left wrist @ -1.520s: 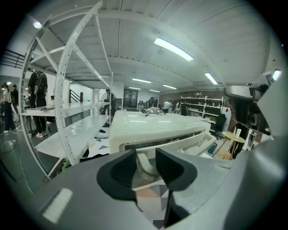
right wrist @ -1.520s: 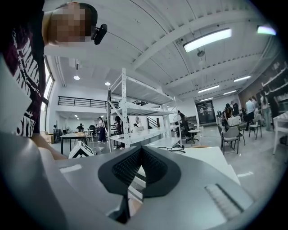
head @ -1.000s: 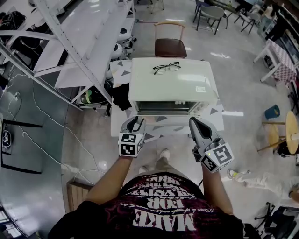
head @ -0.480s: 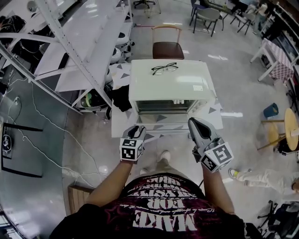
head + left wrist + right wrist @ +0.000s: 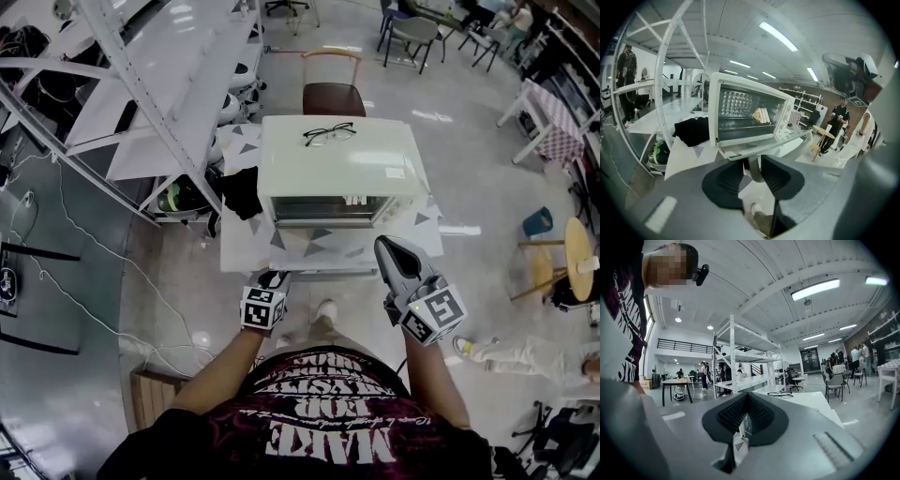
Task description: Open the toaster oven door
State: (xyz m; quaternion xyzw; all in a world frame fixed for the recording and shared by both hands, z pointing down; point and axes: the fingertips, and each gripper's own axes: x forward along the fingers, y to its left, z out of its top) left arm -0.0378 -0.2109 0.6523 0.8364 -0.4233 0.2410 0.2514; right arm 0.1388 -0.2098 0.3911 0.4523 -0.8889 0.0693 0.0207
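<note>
On the white table (image 5: 246, 255) stands the toaster oven (image 5: 337, 169), a pair of glasses (image 5: 329, 133) lying on its top; its door (image 5: 761, 146) hangs down almost level toward the person, leaving the inside open to the left gripper view; the left gripper (image 5: 272, 279) sits at the door's front edge, its pads (image 5: 726, 180) closed on the grey door handle (image 5: 753, 169), one on each side; the right gripper (image 5: 387, 247) hovers to the right of the door, clear of it, jaws all but together, nothing between them.
</note>
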